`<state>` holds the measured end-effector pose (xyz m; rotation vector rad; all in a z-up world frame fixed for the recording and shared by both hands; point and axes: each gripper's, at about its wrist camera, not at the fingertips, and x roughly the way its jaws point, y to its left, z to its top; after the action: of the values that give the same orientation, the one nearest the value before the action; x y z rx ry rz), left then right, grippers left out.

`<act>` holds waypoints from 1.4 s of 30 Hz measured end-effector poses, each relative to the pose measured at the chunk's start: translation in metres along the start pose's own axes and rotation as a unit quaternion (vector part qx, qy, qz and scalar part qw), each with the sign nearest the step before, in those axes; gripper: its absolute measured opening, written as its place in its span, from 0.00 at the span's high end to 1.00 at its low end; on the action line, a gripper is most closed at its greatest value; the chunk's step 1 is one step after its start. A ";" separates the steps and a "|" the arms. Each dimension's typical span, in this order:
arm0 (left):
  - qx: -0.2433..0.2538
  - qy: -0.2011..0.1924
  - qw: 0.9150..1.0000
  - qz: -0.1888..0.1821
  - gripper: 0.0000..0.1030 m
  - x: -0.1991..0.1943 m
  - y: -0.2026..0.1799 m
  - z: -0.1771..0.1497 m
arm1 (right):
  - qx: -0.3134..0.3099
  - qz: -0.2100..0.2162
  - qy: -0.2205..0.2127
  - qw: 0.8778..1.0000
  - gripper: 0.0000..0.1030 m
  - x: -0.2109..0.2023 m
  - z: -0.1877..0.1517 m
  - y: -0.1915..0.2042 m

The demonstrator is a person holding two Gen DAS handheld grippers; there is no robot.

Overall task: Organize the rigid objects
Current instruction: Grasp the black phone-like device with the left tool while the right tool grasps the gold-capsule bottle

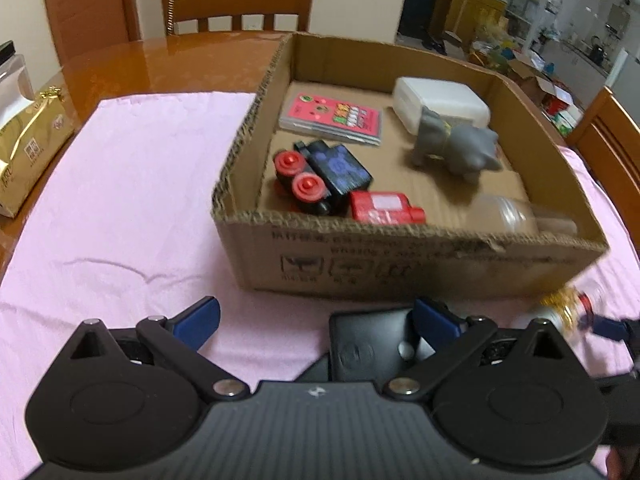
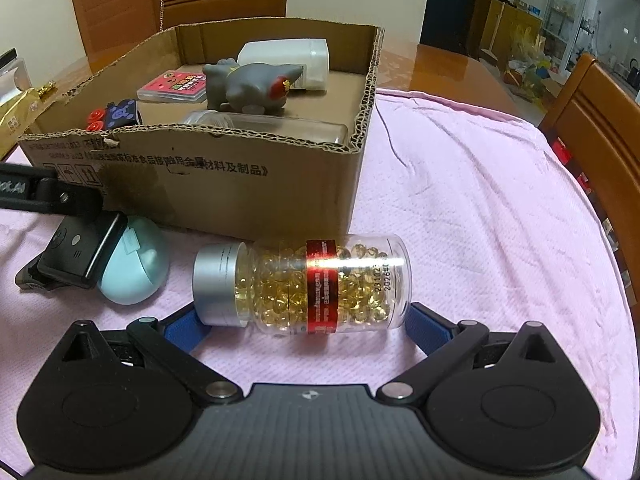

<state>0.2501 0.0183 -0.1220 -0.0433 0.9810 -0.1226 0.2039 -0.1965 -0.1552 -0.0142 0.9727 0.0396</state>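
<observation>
Two fingers of the right hand-held gripper (image 2: 302,322) stand apart, bracketing the capsule bottle (image 2: 304,286), which lies crosswise just before the cardboard box (image 2: 224,184); the left hand-held gripper (image 1: 320,322) hovers open.

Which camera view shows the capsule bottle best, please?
The right wrist view: the capsule bottle lies on its side, sharp and whole, between the open right gripper's fingers. The left wrist view shows only a blurred sliver of it at the right edge, beside the box.

Hovering wide open over pink cloth (image 1: 120,184), left gripper (image 1: 316,320) facing cardboard box (image 1: 400,256) holding grey toy animal (image 1: 456,144).
</observation>
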 end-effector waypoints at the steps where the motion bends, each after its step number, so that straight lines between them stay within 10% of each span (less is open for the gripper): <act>1: 0.002 0.003 1.000 -0.002 0.01 -0.002 -0.001 -0.003 | 0.000 0.000 0.000 1.000 0.00 0.000 0.000 0.000; 42: 0.045 0.044 0.997 0.053 0.01 0.007 0.008 -0.019 | -0.009 0.007 -0.010 1.000 0.00 -0.001 -0.002 -0.001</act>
<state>0.2384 0.0254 -0.1387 0.0980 1.0630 -0.0727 0.2019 -0.1973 -0.1549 -0.0239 0.9529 0.0609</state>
